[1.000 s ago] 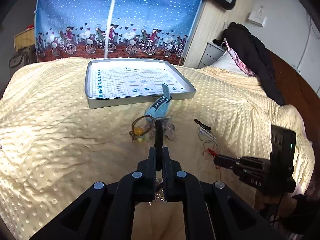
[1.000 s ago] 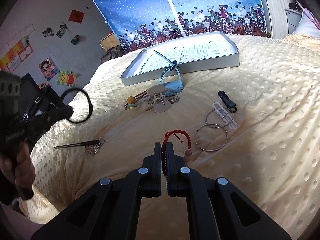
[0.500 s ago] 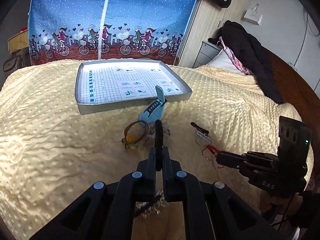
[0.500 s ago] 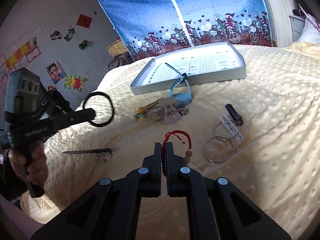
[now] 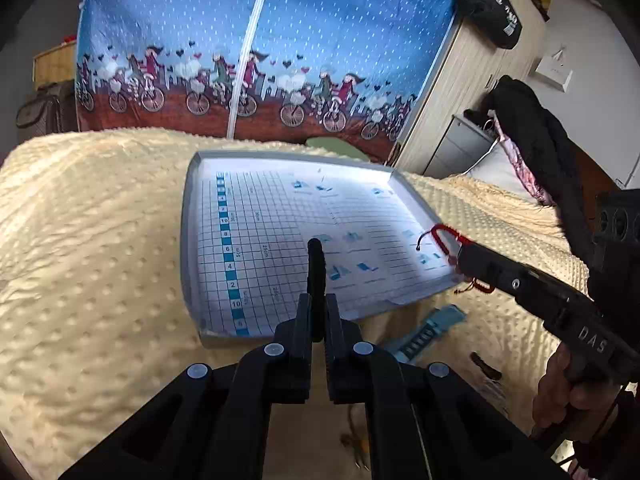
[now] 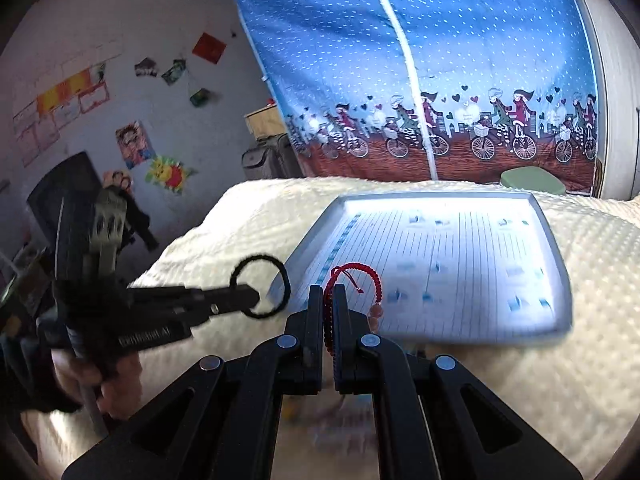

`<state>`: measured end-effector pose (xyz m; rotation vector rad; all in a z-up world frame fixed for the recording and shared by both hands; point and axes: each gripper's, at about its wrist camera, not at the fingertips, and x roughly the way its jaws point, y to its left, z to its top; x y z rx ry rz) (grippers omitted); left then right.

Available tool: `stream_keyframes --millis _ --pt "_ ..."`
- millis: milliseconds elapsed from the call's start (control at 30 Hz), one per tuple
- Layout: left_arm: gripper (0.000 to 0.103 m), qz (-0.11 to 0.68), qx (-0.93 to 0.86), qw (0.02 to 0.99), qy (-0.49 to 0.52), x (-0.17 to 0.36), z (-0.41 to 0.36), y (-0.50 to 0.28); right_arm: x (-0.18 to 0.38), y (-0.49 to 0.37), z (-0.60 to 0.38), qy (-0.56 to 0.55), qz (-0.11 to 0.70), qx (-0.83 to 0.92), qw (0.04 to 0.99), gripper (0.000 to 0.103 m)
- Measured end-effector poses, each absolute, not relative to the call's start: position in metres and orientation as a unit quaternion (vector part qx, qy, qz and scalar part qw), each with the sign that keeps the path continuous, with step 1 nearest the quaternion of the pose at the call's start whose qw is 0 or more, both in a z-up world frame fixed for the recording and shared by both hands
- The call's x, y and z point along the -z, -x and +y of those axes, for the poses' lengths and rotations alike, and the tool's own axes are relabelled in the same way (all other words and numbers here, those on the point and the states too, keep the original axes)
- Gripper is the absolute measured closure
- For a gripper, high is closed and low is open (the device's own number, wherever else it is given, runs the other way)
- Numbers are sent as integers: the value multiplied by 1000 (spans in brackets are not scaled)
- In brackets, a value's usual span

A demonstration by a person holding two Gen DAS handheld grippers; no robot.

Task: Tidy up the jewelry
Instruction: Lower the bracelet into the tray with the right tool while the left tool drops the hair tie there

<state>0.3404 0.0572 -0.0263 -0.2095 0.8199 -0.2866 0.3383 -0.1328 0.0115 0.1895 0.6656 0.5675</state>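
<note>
Both grippers swung up from the pile | left gripper [image 5: 318, 312] pinches black elastic hair loop [image 6: 260, 286], right gripper [image 6: 329, 312] clamps red beaded cord bracelet [image 6: 354, 280] | grey gridded tray [image 5: 192, 216] at 12 o'clock, drop-off likely next

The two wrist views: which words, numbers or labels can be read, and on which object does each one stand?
"DAS": white letters on the body of the right gripper.
"8", "6", "4", "2", "10": blue scale column of the grid sheet in the tray.
"5cm": beside that scale.
Other sheet labels: too small to read.
Lettering on the left gripper: blurred.
White print on the black bag: unreadable.
</note>
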Motion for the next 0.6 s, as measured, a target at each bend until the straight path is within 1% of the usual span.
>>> stream_keyframes --millis 100,233,367,500,567,600 --pt "97 421 131 894 81 50 53 -363 5 -365 -129 -108 341 -256 898 99" --pt "97 439 136 886 66 70 47 -378 36 -394 -123 -122 392 -222 884 99" --pt "97 438 138 884 81 75 54 -380 58 -404 -120 -136 419 -205 874 99" --pt "97 451 130 876 107 79 65 -380 67 -404 -116 -134 430 -189 872 98" --pt "97 448 129 876 120 77 69 -380 67 -401 -117 -129 430 -182 875 95" --pt "97 444 128 878 126 74 71 -379 66 -401 -118 -126 429 -178 876 89"
